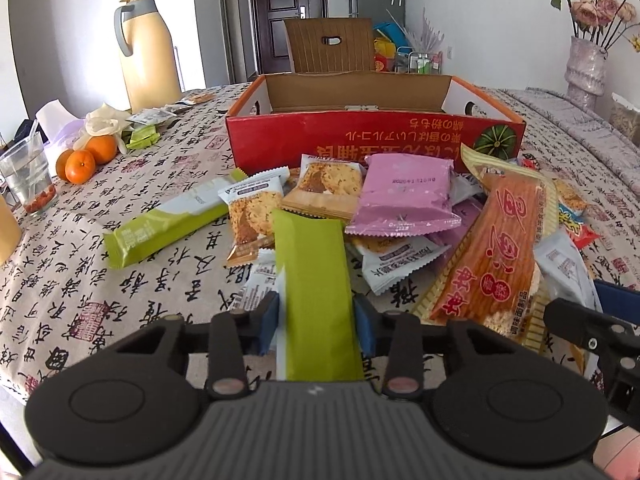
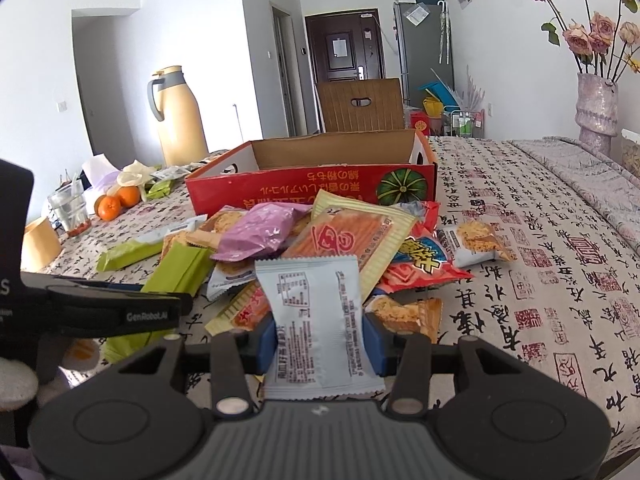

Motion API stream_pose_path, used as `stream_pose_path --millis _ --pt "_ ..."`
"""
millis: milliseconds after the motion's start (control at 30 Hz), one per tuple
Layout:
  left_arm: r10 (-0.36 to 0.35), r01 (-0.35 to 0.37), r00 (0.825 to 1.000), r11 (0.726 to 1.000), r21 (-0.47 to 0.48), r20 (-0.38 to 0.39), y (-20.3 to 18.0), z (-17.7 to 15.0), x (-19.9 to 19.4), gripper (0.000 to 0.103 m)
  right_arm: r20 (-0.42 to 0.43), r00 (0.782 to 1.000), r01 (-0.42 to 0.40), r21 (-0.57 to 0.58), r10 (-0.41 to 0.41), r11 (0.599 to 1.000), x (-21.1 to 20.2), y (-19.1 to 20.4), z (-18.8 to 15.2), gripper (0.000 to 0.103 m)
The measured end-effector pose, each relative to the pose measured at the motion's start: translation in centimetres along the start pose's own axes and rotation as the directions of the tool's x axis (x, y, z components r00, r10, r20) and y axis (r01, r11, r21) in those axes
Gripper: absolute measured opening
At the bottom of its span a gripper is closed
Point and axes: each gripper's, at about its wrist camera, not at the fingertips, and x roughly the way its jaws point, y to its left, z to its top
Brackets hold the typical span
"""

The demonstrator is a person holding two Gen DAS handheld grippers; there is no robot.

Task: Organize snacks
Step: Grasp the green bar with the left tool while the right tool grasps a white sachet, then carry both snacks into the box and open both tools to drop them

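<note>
Nearest the left wrist camera, the left gripper (image 1: 316, 316) is clamped on a green snack bar (image 1: 316, 280), its blue pads pressing the long sides while the bar points toward 12 o'clock. In the right wrist view the right gripper (image 2: 320, 334) likewise pinches a pale blue snack packet (image 2: 316, 320), printed back upward, by its lower half. Both held items hover at the near edge of the snack pile (image 1: 400, 216), which lies on the calligraphy-print tabletop (image 1: 120, 280) just in front of the red cardboard box (image 1: 372, 140), open at 12 o'clock. The step in hand looks like carrying each packet over the box's near wall; done well, that means lifting high enough to clear the wall, keeping the flimsy wrappers from swinging into the pile, and letting go only once they are well inside, one gripper at a time so the two do not collide. The left view alone shows a second green bar (image 1: 172, 220) lying clear at 10 o'clock; the right view alone shows a lone biscuit packet (image 2: 476, 240) apart from the pile at 2 o'clock. Farther off stand oranges (image 1: 86, 158), a cream thermos jug (image 1: 148, 52) and a vase of dried roses (image 1: 586, 68).
</note>
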Motion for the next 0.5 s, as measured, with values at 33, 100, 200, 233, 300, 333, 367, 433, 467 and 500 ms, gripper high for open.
stream_pose_path --millis 33,100,200,233,300,333,367,433,467,500 --pt "-0.005 0.005 1.0 1.0 -0.006 0.002 0.2 0.0 -0.1 0.039 0.001 1.0 0.001 0.001 -0.001 1.0 -0.1 0.0 0.0 0.044" --pt "-0.017 0.017 1.0 1.0 -0.02 0.008 0.5 0.0 -0.3 0.039 0.002 1.0 0.005 0.002 -0.005 1.0 -0.1 -0.1 0.0 0.044" --pt "-0.026 0.027 0.999 0.999 -0.027 0.02 0.9 0.0 -0.7 0.039 0.005 1.0 0.009 0.003 -0.009 1.0 -0.3 -0.1 0.0 0.044" --pt "-0.029 0.029 0.999 0.999 -0.027 0.024 1.0 0.1 -0.8 0.039 0.007 1.0 0.01 0.003 -0.01 1.0 -0.3 0.0 0.0 0.044" --pt "-0.033 0.034 0.999 0.999 -0.027 0.033 1.2 0.1 -1.1 0.039 0.008 1.0 0.014 0.003 -0.014 1.0 -0.3 0.1 0.1 0.044" --pt "-0.037 0.038 0.999 0.999 -0.03 0.036 1.3 0.1 -1.3 0.039 0.008 1.0 0.015 0.003 -0.015 1.0 -0.4 0.1 0.1 0.044" --pt "-0.042 0.043 0.998 0.999 -0.031 0.038 1.4 0.2 -1.4 0.039 0.008 1.0 0.017 0.003 -0.017 1.0 -0.3 0.1 0.0 0.044" --pt "-0.05 0.051 0.998 0.998 -0.033 0.046 1.7 0.3 -1.7 0.039 0.01 1.0 0.021 0.003 -0.021 1.0 -0.3 0.2 0.1 0.044" --pt "-0.054 0.056 0.997 0.998 -0.033 0.051 1.9 0.4 -1.8 0.039 0.012 1.0 0.024 0.002 -0.024 1.0 -0.3 0.2 0.2 0.044" --pt "-0.06 0.062 0.997 0.998 -0.033 0.058 2.0 0.5 -2.0 0.039 0.016 1.0 0.026 0.0 -0.026 1.0 -0.3 0.2 0.3 0.044"
